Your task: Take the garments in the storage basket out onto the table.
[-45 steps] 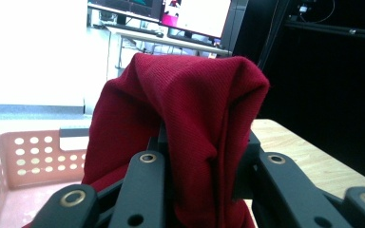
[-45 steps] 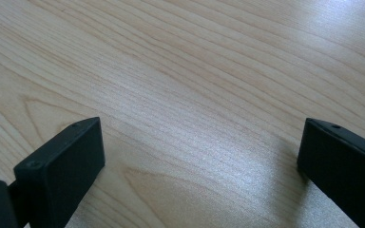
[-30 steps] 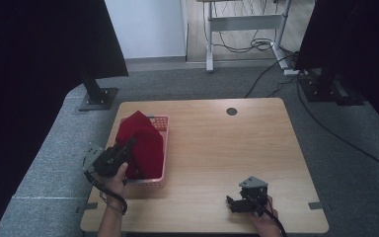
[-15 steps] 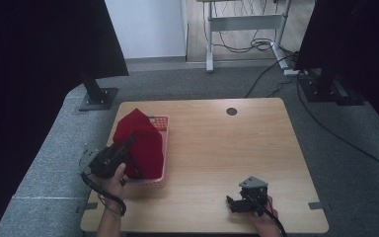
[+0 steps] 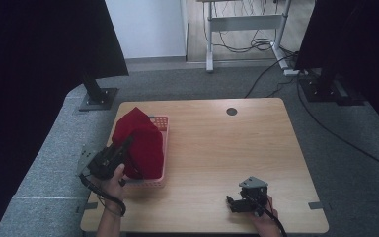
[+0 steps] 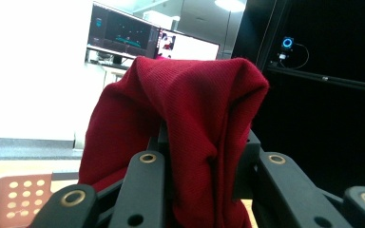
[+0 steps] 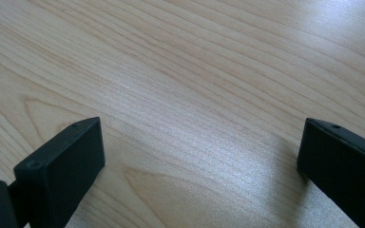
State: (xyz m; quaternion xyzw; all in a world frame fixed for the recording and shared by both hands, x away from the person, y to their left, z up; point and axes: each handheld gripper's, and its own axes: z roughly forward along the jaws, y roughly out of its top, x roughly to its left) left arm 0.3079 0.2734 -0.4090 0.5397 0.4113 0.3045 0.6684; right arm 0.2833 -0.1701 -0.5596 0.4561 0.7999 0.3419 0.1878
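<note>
A dark red cloth hangs bunched over a pink perforated basket at the table's left side. My left gripper comes in from the lower left, tilted upward, and is shut on the cloth. In the left gripper view the red cloth drapes over and between the black jaws of that gripper and hides their tips, with a corner of the basket below at the left. My right gripper rests near the table's front edge. In the right gripper view that gripper stands wide open over bare wood.
The wooden table has a small round dark grommet near its far edge. Grey carpet surrounds the table. Black stand bases and cables lie on the floor beyond, with dark curtains at both sides.
The left gripper has shifted slightly with the cloth, and the cloth's peak stands a little higher over the basket. The right gripper has kept still.
</note>
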